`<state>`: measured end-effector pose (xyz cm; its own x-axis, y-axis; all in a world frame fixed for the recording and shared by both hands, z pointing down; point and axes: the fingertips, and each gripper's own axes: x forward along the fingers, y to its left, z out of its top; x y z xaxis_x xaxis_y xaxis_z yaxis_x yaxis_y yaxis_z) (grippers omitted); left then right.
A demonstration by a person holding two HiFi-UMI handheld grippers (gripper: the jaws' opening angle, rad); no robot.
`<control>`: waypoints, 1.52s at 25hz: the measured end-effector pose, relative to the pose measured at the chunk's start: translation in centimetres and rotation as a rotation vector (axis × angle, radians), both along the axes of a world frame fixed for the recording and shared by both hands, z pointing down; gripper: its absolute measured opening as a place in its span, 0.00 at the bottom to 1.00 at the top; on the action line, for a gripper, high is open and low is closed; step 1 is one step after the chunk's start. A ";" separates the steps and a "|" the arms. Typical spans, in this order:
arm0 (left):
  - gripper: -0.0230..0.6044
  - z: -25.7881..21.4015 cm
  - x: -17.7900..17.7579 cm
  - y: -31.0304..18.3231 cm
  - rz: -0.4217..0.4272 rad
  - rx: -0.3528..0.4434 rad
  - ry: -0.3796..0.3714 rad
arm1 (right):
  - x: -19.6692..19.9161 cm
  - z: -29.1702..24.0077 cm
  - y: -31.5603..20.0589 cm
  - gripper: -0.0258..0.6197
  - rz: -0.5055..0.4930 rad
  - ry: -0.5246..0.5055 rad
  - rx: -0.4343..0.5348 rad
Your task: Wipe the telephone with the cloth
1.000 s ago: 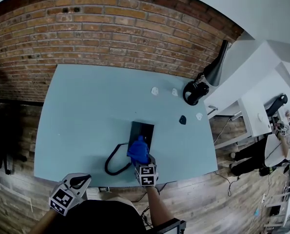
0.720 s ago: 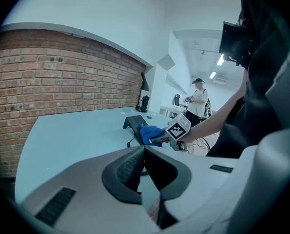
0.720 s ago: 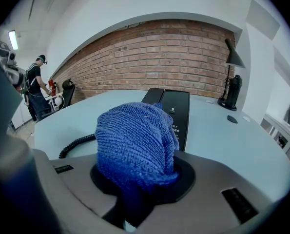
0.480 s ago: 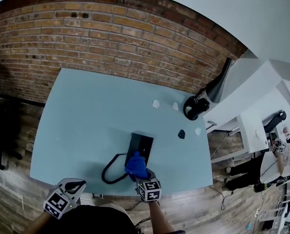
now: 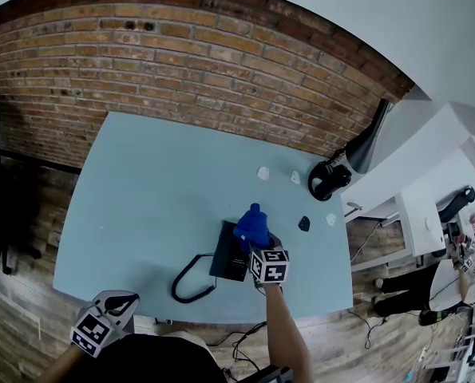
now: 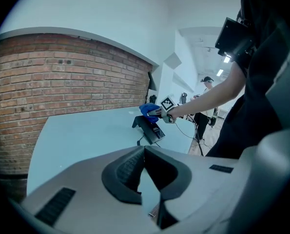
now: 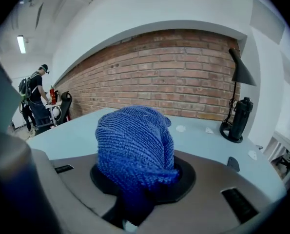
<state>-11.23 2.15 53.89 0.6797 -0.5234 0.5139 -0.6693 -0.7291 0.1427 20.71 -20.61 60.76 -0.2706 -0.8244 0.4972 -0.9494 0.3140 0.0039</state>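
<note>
A red-brown brick wall (image 5: 181, 62) with pale mortar lines fills the upper part of the head view. Below it a smooth, matt, pale blue worktop (image 5: 141, 198) spreads across the middle of the frame. A black cone-shaded lamp (image 5: 370, 144) stands at the worktop's upper right corner, and a rounded black object (image 5: 326, 180) sits just beside its foot.

Right of centre and near the lower edge lies the telephone (image 5: 227, 255), a flat black wedge with a sloping face. Its black cord (image 5: 191, 282) loops off toward the lower left.

The right tool (image 5: 259, 247) reaches in from the bottom of the frame. It is pinching the cloth (image 5: 253, 226), a bright blue ribbed knit bunched into a soft dome, at the telephone's far right end. The left gripper view shows the cloth at the set's raised top edge, though contact cannot be confirmed.

The wipe appears to be under way rather than finished. No view shows which parts are already clean, and most of the black face looks still to be covered.

The left tool (image 5: 119, 302) hangs at the lower left corner, off the worktop, its jaws slightly spread around nothing.

A few small white scraps (image 5: 263, 172) and a small dark piece (image 5: 303, 223) dot the worktop's right side.
</note>
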 end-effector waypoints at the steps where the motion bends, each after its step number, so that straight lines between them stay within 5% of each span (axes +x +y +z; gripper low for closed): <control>1: 0.04 0.0 -0.1 0.0 -0.007 -0.001 0.000 | 0.1 0.7 -0.2 0.25 -0.001 0.020 -0.024; 5: 0.04 0.0 -0.3 -0.2 -0.021 -0.007 0.003 | -0.4 1.6 0.0 0.25 -0.052 0.197 0.014; 10: 0.04 0.3 -0.2 -0.1 -0.009 -0.007 0.008 | -1.0 1.9 0.1 0.25 -0.124 0.240 0.019; 38: 0.04 0.9 2.0 0.4 0.044 -0.028 0.032 | -1.2 3.5 3.4 0.25 -0.100 0.192 0.001</control>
